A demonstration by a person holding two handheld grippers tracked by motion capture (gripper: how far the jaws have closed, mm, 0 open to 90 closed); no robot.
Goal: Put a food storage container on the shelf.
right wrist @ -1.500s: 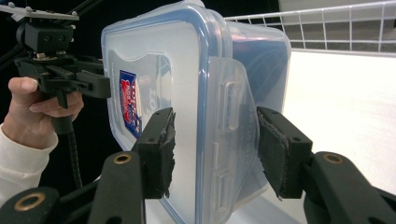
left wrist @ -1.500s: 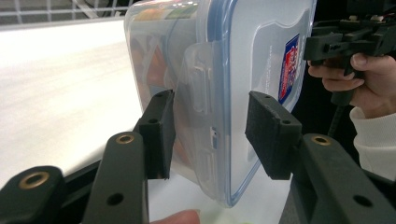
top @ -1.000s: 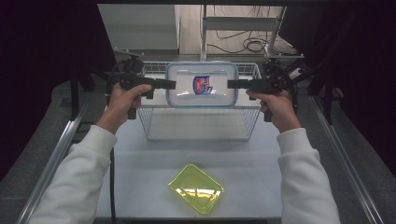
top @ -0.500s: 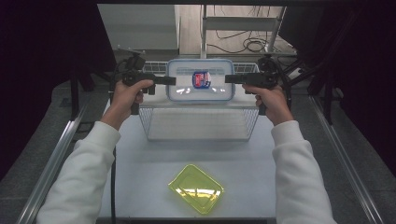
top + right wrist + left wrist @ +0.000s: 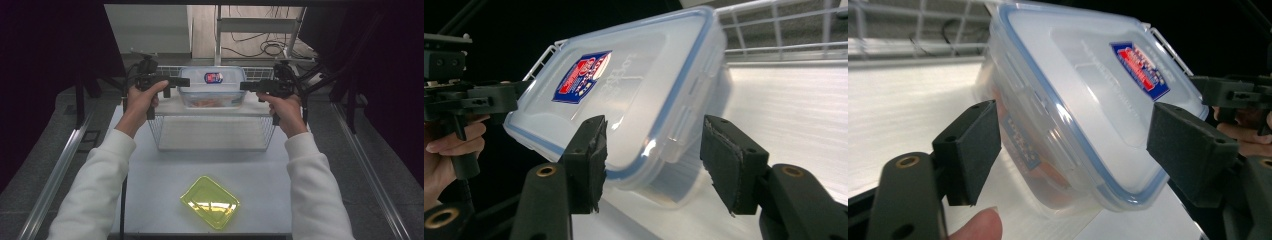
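Note:
A clear plastic box [image 5: 212, 92] with a blue-rimmed lid and a red and blue label rests on the white shelf [image 5: 167, 106] on top of a wire rack. Something orange shows through its wall. My left gripper [image 5: 176, 81] is at its left end and my right gripper [image 5: 245, 86] at its right end. In the left gripper view the box [image 5: 1088, 100] lies between my left gripper's [image 5: 1080, 150] open jaws, with gaps at the pads. In the right gripper view the jaws of my right gripper [image 5: 659, 160] stand open around a corner of the box [image 5: 634, 90].
The wire rack [image 5: 215, 134] stands at the back of the white table [image 5: 150, 190]. A yellow-green tray [image 5: 210, 202] lies near the front edge. Metal rails run along both sides of the table, and cables lie on the floor behind.
The box has moved away from me and down onto the shelf. Both hands have drawn slightly outward and the jaws no longer press on its ends.

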